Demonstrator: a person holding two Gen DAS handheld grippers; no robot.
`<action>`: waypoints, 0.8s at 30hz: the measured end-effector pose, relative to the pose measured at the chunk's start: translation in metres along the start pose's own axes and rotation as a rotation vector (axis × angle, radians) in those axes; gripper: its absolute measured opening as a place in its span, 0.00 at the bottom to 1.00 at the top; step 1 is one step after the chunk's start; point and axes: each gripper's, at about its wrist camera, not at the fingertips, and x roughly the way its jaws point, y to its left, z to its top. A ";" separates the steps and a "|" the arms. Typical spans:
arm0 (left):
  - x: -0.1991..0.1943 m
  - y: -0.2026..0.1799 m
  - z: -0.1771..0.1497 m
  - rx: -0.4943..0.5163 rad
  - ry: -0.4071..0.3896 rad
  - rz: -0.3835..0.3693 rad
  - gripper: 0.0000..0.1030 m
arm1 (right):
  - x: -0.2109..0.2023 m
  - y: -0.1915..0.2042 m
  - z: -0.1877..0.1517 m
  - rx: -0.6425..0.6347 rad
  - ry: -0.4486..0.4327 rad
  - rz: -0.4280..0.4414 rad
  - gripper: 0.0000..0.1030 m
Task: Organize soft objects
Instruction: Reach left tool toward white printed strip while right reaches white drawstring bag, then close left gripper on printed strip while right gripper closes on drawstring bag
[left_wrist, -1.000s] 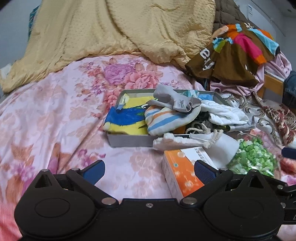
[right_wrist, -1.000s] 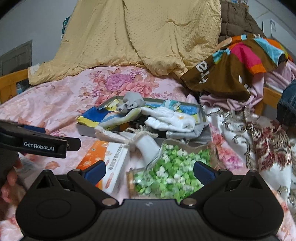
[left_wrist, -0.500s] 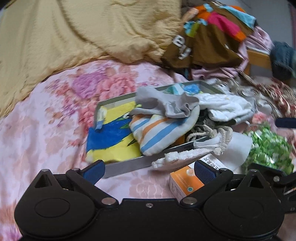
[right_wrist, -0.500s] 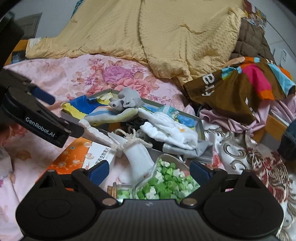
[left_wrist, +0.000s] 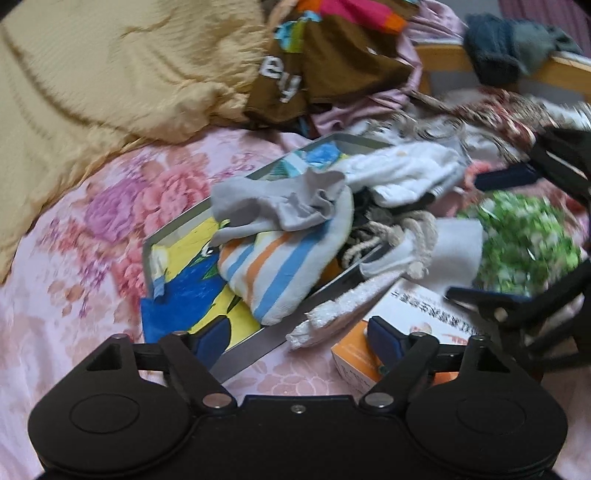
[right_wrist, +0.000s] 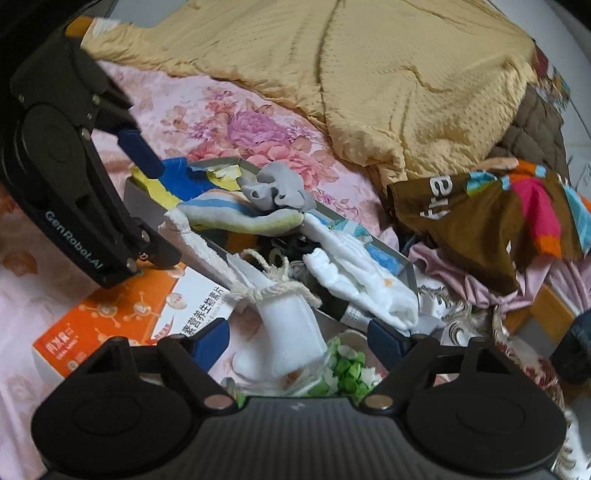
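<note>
Grey sock (left_wrist: 284, 201), one; tray (left_wrist: 177, 236), one

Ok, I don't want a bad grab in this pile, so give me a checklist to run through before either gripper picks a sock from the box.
1. Left gripper empty: ok, nothing between its fingers, which have just been closing.
2. Right gripper empty: ok, closing too, not yet pressing the white drawstring pouch.
3. Grey sock reachable: ok, lies on top.
4. Striped sock free: not ok, grey sock rests on it.
5. Box steady: cannot tell.
</note>
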 end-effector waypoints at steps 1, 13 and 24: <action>0.001 -0.001 0.001 0.013 0.003 -0.012 0.75 | 0.001 0.001 0.000 -0.006 -0.001 0.001 0.80; 0.017 0.004 0.017 0.123 0.070 -0.089 0.35 | 0.007 0.001 0.002 -0.042 -0.009 0.001 0.62; 0.019 -0.005 0.018 0.219 0.072 -0.077 0.29 | 0.012 0.003 0.000 -0.045 0.039 0.003 0.22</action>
